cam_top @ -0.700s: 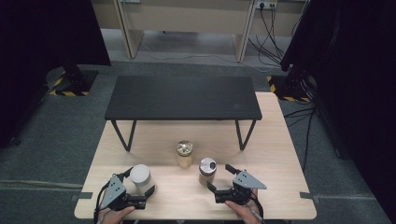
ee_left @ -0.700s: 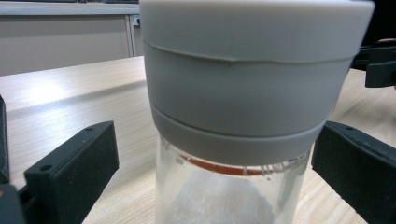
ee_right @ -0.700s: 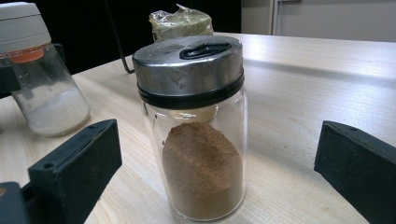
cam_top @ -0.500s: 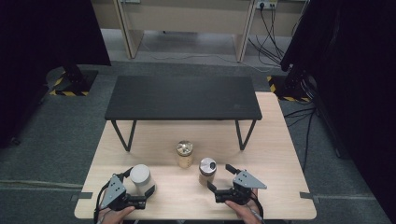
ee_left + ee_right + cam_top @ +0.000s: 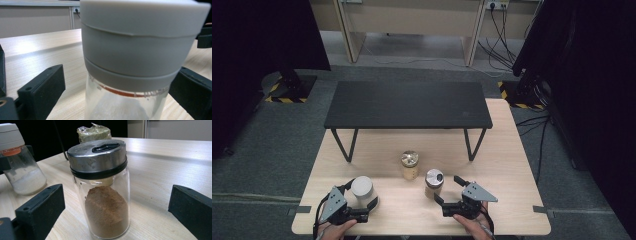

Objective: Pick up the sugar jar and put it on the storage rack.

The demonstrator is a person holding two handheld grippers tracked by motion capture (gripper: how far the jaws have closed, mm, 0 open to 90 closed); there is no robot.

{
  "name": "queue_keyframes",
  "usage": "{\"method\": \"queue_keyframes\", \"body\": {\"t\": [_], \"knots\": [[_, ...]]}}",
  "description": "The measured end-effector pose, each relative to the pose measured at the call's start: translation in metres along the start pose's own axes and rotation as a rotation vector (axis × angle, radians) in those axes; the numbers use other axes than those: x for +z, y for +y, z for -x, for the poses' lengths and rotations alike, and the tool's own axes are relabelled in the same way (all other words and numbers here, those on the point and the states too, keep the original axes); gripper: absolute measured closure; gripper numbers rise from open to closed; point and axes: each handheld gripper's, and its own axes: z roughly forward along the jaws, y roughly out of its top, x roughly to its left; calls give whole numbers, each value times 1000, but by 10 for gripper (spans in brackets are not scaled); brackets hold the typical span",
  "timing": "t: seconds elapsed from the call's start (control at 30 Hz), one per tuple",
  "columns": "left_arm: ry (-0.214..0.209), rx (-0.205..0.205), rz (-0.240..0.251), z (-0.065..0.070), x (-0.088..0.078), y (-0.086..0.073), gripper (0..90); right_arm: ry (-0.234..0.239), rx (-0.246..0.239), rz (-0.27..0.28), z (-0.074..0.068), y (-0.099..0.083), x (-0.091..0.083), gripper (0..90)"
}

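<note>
A glass jar with a white-grey lid (image 5: 362, 186) (image 5: 140, 42), holding white grains, stands at the front left of the wooden table (image 5: 512, 165). My left gripper (image 5: 360, 204) (image 5: 117, 90) is open around it; its left jaw stands clear of the jar and its right jaw lies close by the lid's band. A glass jar of brown powder with a metal lid (image 5: 433, 181) (image 5: 105, 195) stands to the right. My right gripper (image 5: 446, 189) (image 5: 115, 205) is open, its jaws wide on either side of this jar without touching it.
A third jar with a crinkled foil top (image 5: 409, 163) (image 5: 93, 132) stands just behind the two. A low black bench (image 5: 407, 105) on thin legs spans the table's back half. The white-lidded jar (image 5: 17, 160) is at the left of the right gripper view.
</note>
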Motion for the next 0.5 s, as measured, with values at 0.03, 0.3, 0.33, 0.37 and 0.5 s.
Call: {"method": "queue_keyframes", "body": {"t": [0.03, 0.3, 0.33, 0.37, 0.5], "knots": [[-4, -2, 3, 0, 0, 0, 35, 0, 0, 0, 0, 0, 0, 8], [-8, -28, 12, 0, -1, 2, 144, -4, 7, -1, 1, 0, 0, 7], [-12, -29, 11, 0, -1, 2, 173, -5, 8, -1, 1, 0, 0, 8], [-16, -28, 10, 0, -1, 2, 191, -5, 8, -1, 1, 0, 0, 8], [-20, -20, 14, 3, 0, 4, 229, -6, 10, -1, 1, 0, 0, 8]]}}
